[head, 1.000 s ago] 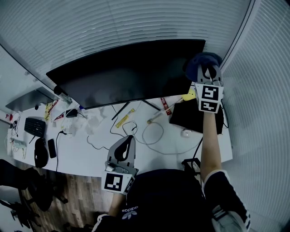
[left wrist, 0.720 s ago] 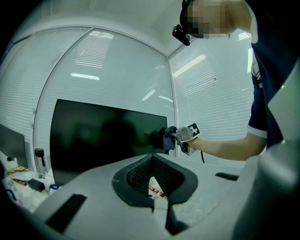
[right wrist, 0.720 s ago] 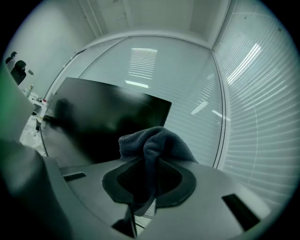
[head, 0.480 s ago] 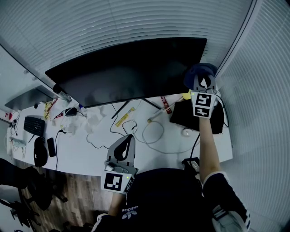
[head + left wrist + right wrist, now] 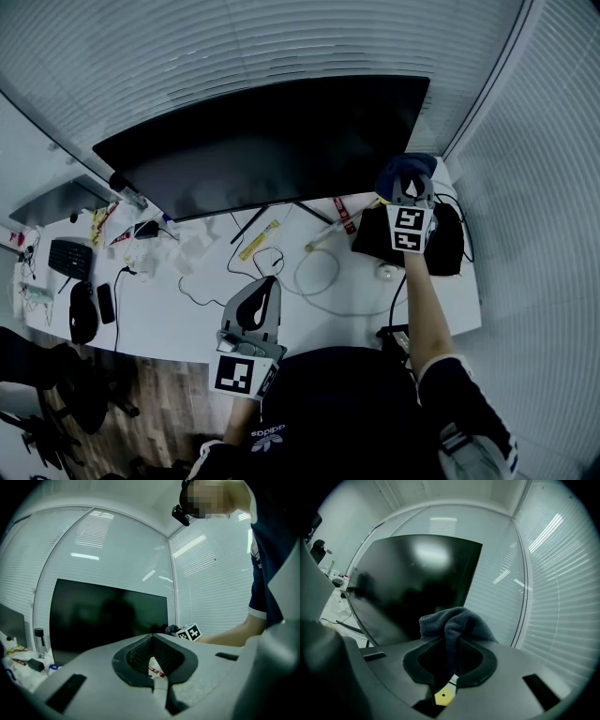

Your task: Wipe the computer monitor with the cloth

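A wide black monitor [image 5: 272, 145] stands on the white desk [image 5: 187, 309], its screen dark. My right gripper [image 5: 409, 183] is shut on a dark blue cloth [image 5: 403, 167], held at the monitor's lower right corner. In the right gripper view the cloth [image 5: 457, 620] bunches out between the jaws, right in front of the monitor [image 5: 412, 583]. My left gripper [image 5: 255, 314] hangs low over the desk's front edge, shut with nothing in it. In the left gripper view the monitor [image 5: 103, 616] shows beyond the closed jaws.
A black bag [image 5: 412, 246] lies at the desk's right end under my right arm. Cables [image 5: 319, 281], a yellow item [image 5: 258, 242] and a white mouse [image 5: 385, 274] lie on the desk. A keyboard [image 5: 70, 258] and a second screen [image 5: 56, 204] are at the left. Blinds cover the walls.
My right gripper has slid down the monitor's right edge with the cloth, from the upper right corner to the lower right corner. The left gripper has stayed put.
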Action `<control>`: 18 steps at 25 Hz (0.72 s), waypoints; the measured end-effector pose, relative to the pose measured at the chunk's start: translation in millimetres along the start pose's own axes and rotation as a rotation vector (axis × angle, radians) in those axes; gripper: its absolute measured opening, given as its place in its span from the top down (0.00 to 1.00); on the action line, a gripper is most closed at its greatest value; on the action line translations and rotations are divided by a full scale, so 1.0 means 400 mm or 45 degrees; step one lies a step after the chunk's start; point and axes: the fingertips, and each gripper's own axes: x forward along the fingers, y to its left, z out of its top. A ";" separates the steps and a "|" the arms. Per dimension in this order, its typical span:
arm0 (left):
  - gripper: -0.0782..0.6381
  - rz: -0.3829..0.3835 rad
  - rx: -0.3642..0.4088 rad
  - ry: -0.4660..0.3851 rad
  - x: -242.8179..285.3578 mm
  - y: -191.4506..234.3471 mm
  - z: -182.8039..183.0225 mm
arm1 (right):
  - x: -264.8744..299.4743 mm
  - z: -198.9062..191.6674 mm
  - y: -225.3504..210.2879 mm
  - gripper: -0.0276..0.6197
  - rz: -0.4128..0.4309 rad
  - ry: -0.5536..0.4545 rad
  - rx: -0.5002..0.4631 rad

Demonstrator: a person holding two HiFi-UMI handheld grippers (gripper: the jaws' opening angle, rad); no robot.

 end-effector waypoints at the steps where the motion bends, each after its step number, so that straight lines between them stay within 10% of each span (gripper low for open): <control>1: 0.88 0.001 0.000 0.003 0.000 0.000 0.001 | 0.001 -0.014 0.005 0.90 0.005 0.018 -0.001; 18: 0.88 0.015 -0.015 -0.002 -0.004 0.004 0.002 | 0.021 -0.242 0.092 0.90 0.137 0.379 0.029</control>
